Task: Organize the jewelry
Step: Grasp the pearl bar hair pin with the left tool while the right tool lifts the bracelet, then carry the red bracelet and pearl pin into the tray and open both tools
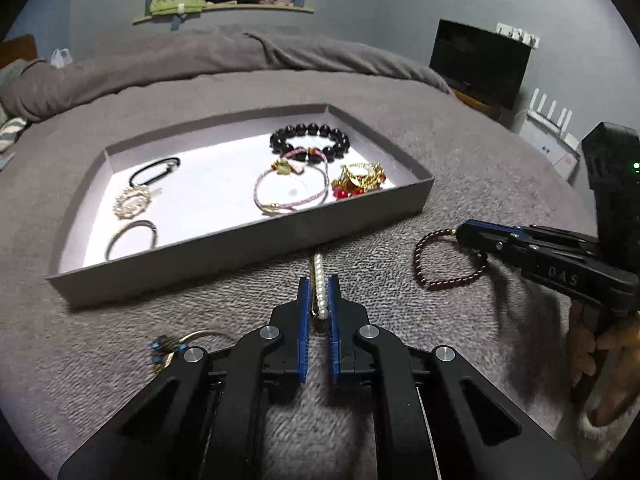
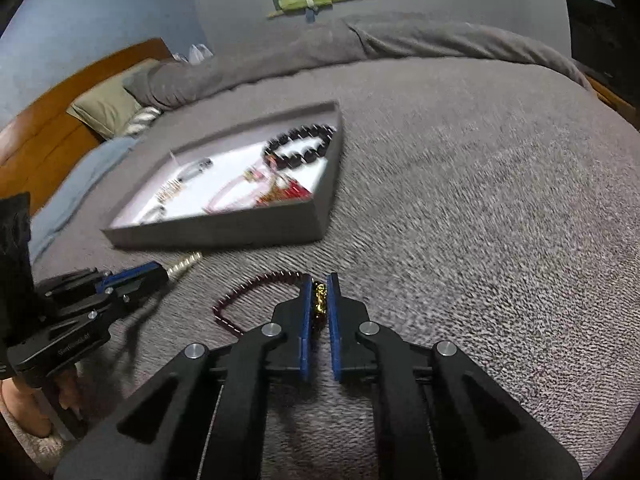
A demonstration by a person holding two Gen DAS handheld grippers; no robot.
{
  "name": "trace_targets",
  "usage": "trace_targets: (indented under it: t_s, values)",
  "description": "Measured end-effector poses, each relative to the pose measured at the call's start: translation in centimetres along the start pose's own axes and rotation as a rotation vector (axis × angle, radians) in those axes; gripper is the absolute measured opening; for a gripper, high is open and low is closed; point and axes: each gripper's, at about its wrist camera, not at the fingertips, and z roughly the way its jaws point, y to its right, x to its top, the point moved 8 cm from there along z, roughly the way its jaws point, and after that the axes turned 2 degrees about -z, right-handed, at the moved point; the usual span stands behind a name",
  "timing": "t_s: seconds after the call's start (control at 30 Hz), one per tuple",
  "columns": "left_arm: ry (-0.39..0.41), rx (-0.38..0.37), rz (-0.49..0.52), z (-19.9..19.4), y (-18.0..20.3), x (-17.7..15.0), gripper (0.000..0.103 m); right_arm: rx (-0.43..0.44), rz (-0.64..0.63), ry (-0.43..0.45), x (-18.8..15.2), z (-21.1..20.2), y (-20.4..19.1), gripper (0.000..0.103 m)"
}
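Observation:
A grey tray (image 1: 248,240) on the grey blanket holds a black bead bracelet (image 1: 310,138), a pink cord bracelet (image 1: 290,188), gold and red pieces (image 1: 358,180), hair ties and a gold brooch. My left gripper (image 1: 319,284) is shut on a pearl strand (image 1: 319,276) lying just before the tray. My right gripper (image 2: 319,282) is shut on the gold charm of a dark red bead bracelet (image 2: 248,294), also in the left wrist view (image 1: 444,260). The tray shows blurred in the right wrist view (image 2: 224,234).
A ring with blue beads (image 1: 172,350) lies on the blanket by my left gripper. A rumpled duvet (image 1: 240,56) lies behind the tray. A black screen (image 1: 480,60) stands at the far right, a wooden headboard (image 2: 48,128) at the left.

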Motion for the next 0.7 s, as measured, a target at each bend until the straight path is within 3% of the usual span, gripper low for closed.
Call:
trace_targets:
  t_s: [0.2,0.4,0.7]
  values:
    - [0.078,-0.017,-0.002,-4.2,-1.0,1.0,0.009,0.025,-0.05,0.119,1.6,-2.9,-2.1,0.006]
    - [0.139,-0.006,-0.027,-7.4,-3.3,2.4,0.009,0.029,-0.088,0.146,2.6,-3.8,-3.7,0.006]
    - [0.152,0.033,-0.018,-6.1,-6.2,5.6,0.009,0.006,-0.134,0.183,7.1,-4.1,-5.8,0.006]
